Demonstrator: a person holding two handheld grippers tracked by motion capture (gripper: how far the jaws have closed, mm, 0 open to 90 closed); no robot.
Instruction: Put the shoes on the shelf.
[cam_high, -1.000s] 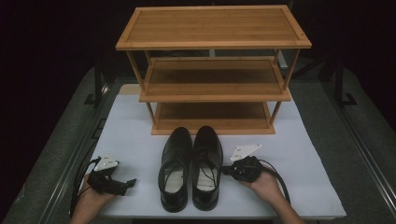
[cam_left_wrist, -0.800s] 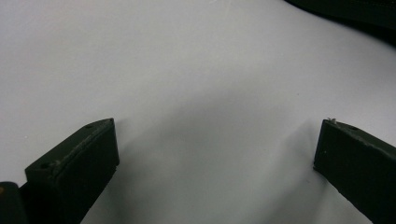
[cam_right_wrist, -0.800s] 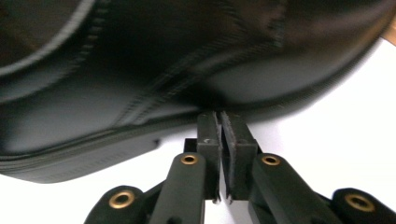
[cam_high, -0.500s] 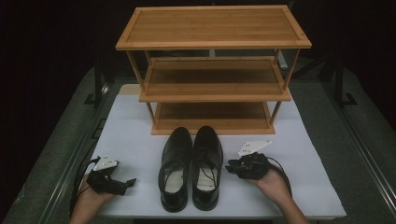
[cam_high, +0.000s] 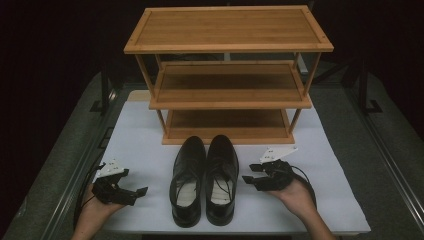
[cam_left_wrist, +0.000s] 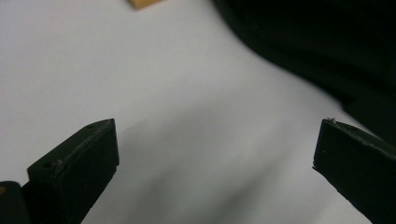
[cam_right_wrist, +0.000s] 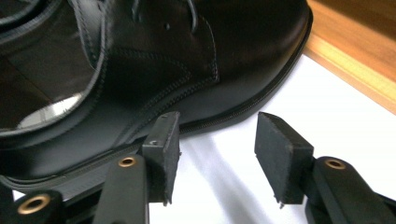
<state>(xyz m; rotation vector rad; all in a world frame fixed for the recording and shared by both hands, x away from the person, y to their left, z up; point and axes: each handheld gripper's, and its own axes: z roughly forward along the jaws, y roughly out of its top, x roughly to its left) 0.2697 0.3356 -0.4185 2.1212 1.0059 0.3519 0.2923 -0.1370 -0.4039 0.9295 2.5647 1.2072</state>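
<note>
Right gripper, jaws apart, beside the right dress shoe; left gripper wide; best grasped at the collar.

Two black lace-up shoes are set side by side, upright, toes toward the wooden rack, on the white-covered desk.

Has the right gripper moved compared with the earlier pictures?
Yes. In the high view the right gripper has shifted slightly to the right, away from the right shoe, and its grey plate sits higher.
</note>
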